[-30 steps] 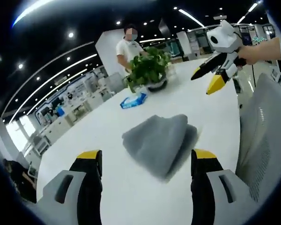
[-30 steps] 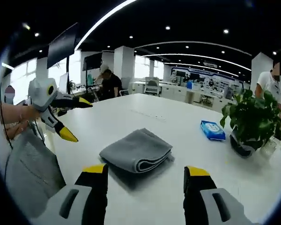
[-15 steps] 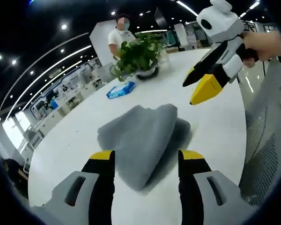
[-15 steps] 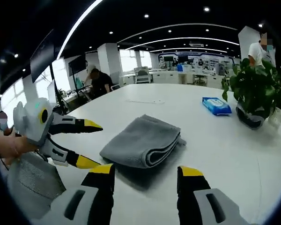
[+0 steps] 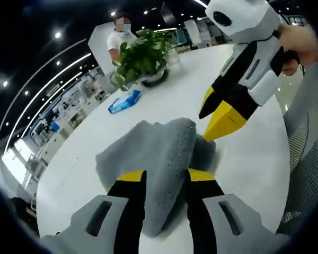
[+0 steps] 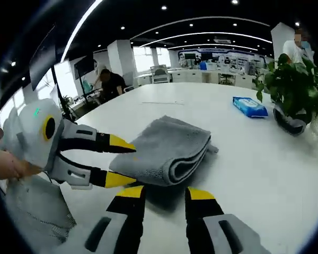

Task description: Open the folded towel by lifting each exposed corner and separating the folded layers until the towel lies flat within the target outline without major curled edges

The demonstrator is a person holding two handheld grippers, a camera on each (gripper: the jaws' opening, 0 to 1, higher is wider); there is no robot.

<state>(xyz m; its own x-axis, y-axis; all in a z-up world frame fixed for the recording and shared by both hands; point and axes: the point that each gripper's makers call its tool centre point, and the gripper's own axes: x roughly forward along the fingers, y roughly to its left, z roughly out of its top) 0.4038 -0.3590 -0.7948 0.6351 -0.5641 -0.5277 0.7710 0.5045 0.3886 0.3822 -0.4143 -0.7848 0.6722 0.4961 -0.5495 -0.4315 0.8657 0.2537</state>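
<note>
Over the folded towel (image 5: 153,159) both my grippers, left (image 5: 161,177) and right (image 6: 161,191), have closed in, jaws narrowed (nothing pinched yet); corner-lifting can begin.

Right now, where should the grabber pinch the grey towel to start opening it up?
Probably the top layer's loose edge, not the rounded fold. In the right gripper view the grey towel shows a curved, stacked fold facing the right gripper, so the layers likely open on the side by the left gripper. Come in low from there, along the white table, and pinch a corner of the top layer.
</note>
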